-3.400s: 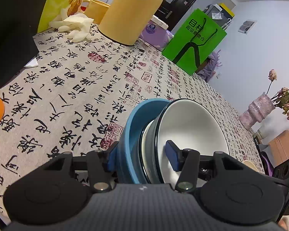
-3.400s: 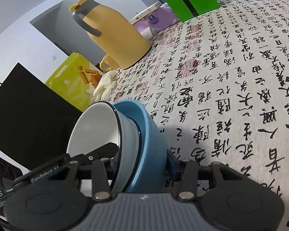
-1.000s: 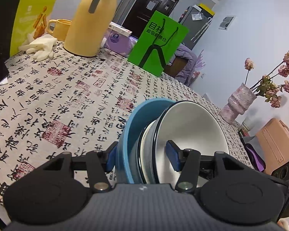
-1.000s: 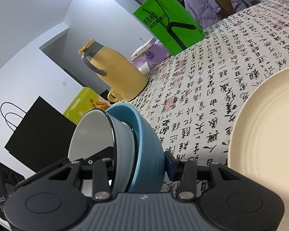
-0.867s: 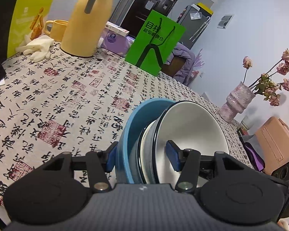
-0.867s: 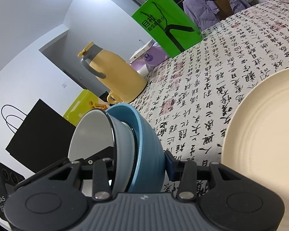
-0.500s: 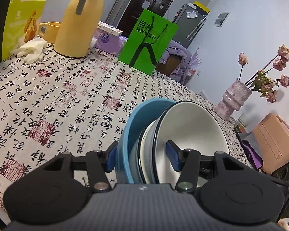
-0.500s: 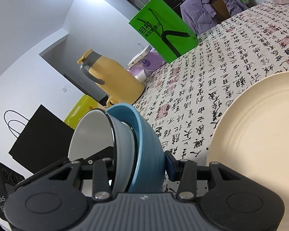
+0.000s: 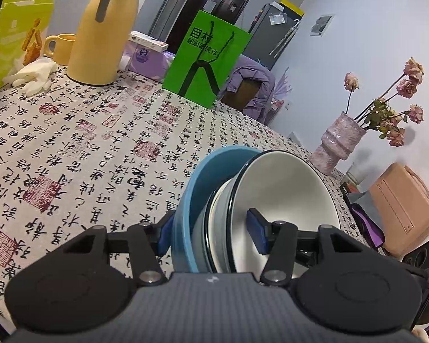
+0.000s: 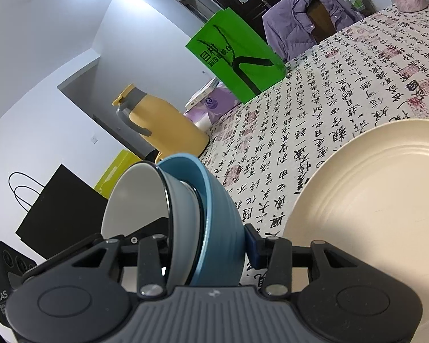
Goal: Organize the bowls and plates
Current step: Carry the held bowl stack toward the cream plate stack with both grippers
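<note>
Nested stack of a white-lined, dark-rimmed bowl [image 9: 283, 188] inside a blue ribbed ceramic bowl [image 10: 223, 228], held tilted above the calligraphy-print tablecloth [image 9: 100, 143]. Left gripper [image 9: 211, 228] and right gripper [image 10: 208, 245] both clenched across the stack's walls from opposite sides. Round cream ridged plate [image 10: 371, 200] just beside, apparently lying on the cloth. Yellow thermos jug [image 9: 105, 28] and green paper bag [image 9: 206, 60] well apart.

Bare tablecloth [image 9: 105, 143] ahead; cream plate [image 10: 371, 200] close right; thermos [image 9: 103, 31], green bag [image 9: 206, 60] block far edge.
</note>
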A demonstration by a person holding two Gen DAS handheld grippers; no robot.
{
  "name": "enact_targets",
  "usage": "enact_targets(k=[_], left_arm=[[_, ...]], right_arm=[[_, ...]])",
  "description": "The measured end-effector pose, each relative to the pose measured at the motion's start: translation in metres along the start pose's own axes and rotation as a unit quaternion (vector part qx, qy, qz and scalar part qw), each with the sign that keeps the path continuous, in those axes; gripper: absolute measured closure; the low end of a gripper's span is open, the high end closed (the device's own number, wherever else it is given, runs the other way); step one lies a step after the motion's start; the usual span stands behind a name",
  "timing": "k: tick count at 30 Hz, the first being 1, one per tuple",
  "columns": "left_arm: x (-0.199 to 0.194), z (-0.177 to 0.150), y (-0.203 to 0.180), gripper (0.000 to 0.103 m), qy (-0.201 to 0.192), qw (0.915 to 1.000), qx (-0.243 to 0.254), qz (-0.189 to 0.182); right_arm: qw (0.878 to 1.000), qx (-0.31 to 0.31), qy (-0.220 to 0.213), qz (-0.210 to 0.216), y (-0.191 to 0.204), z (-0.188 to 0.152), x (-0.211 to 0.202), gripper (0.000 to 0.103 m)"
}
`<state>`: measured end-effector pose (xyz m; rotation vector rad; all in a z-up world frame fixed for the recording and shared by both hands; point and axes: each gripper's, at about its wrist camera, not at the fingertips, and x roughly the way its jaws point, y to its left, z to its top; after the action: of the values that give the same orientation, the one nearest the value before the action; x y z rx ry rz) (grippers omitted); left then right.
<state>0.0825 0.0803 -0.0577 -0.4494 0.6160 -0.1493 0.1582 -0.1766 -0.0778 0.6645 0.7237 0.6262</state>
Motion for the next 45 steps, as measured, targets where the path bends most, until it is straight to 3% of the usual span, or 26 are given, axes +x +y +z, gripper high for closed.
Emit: enact_targets(k=[45], left_arm=[[0.043, -0.021, -0.085, 0.050, 0.029, 0.9980, 0.046, -0.031]], right_arm=[[0.997, 0.038, -0.056, -0.030, -0.063, 0.022, -0.061, 0.062]])
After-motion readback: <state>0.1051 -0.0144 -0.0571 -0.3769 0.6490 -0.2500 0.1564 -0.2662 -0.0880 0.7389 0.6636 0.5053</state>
